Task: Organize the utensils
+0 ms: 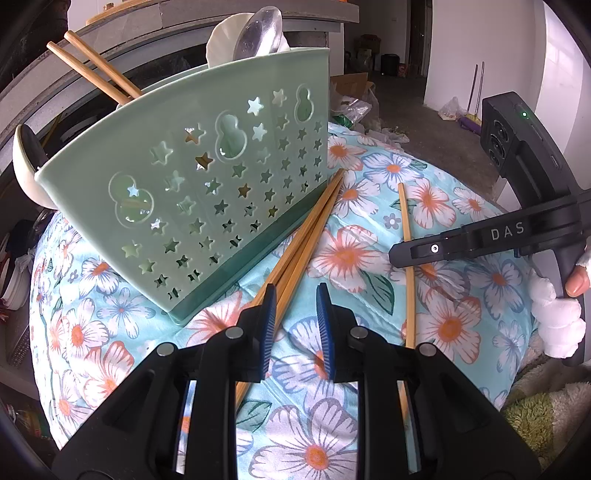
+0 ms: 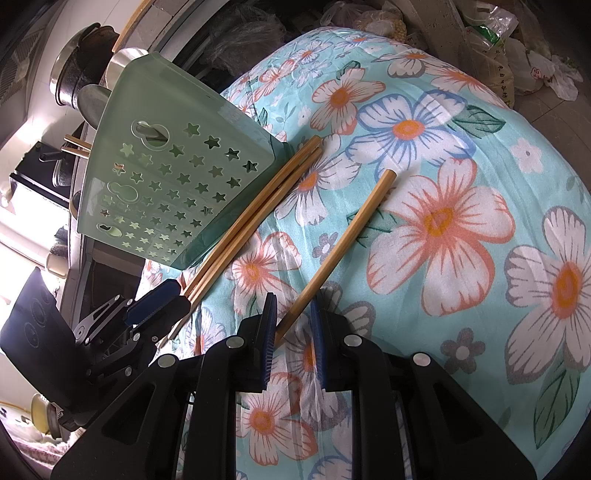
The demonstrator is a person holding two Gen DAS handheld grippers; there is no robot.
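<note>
A pale green utensil holder [image 1: 192, 199] with star cut-outs stands on the floral cloth, with two chopsticks [image 1: 96, 70] and spoons [image 1: 258, 29] in it. A bundle of bamboo chopsticks [image 1: 310, 229] lies along its base. My left gripper [image 1: 295, 325] is open, and the bundle runs under its left finger. A single chopstick [image 2: 340, 251] lies apart to the right. Its lower end sits between the pads of my open right gripper [image 2: 294, 325], touching only the left pad. The holder [image 2: 173, 192], the bundle [image 2: 258, 210] and the left gripper [image 2: 155, 302] also appear in the right wrist view.
The floral cloth [image 1: 461, 325] covers a rounded table top. A person's hand [image 1: 576, 284] in a white fluffy sleeve holds the right gripper [image 1: 397, 254]. Metal pots [image 2: 81, 74] stand behind the holder. Plastic bags [image 2: 517, 55] lie on the floor beyond the cloth.
</note>
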